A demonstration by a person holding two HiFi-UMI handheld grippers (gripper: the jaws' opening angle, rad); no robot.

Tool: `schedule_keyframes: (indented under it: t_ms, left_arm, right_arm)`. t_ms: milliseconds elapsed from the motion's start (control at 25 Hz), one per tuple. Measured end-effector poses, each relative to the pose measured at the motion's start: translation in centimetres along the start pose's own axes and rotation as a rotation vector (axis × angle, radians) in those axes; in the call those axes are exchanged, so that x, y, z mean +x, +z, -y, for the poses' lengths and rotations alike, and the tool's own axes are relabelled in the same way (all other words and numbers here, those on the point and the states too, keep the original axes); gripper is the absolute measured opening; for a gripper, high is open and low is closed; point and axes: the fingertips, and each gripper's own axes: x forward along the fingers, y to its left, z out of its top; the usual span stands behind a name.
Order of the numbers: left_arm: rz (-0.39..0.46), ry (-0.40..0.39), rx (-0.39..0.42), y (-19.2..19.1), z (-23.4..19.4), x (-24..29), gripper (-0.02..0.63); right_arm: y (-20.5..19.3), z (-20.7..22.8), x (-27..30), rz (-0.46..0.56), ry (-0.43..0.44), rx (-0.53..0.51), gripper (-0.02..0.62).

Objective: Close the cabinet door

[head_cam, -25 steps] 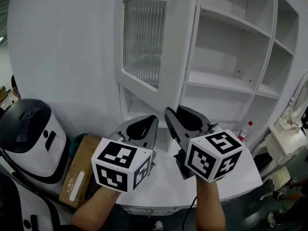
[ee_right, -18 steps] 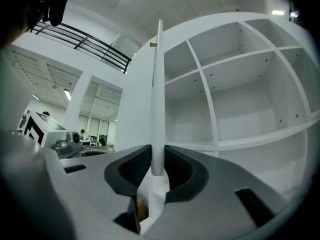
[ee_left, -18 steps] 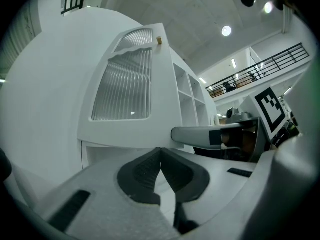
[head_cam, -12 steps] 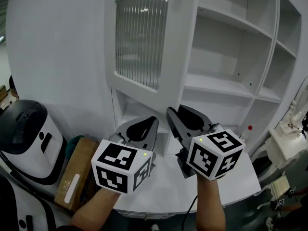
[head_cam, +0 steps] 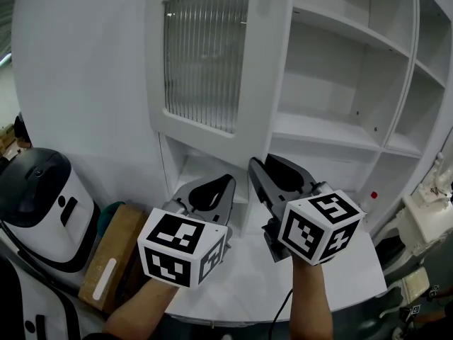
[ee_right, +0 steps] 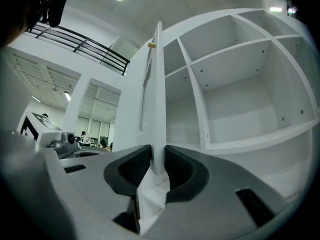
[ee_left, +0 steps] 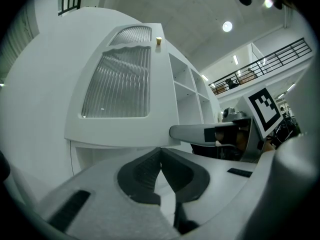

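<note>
A cardboard box (head_cam: pixel 112 255) lies beside a white-and-black machine (head_cam: pixel 42 204) at left.

1. The cabinet (head_cam: pixel 333 129) stands at the far side, and its open shelves take the right part.
2. The cabinet door (head_cam: pixel 212 62) hangs left of the shelves and swings out toward the near side.
3. A low compartment (head_cam: pixel 202 165) lies under the door.
4. A table (head_cam: pixel 347 275) stands near, before the cabinet.
5. A small bottle (head_cam: pixel 373 197) stands at the table's far right, beside the cabinet.
6. A machine (head_cam: pixel 42 197) stands near left, with a cardboard box (head_cam: pixel 113 253) between it and the table.
</note>
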Motion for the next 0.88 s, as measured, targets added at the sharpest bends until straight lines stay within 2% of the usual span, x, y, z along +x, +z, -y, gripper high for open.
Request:
schedule_keyframes:
  t_ms: [880]
  left_arm:
    - [-0.004, 0.024, 0.007, -0.4, -0.4, 5.9, 0.012]
  right_arm:
    - [-0.4, 5.4, 2.6, 0.006, -0.016, -0.010, 0.106]
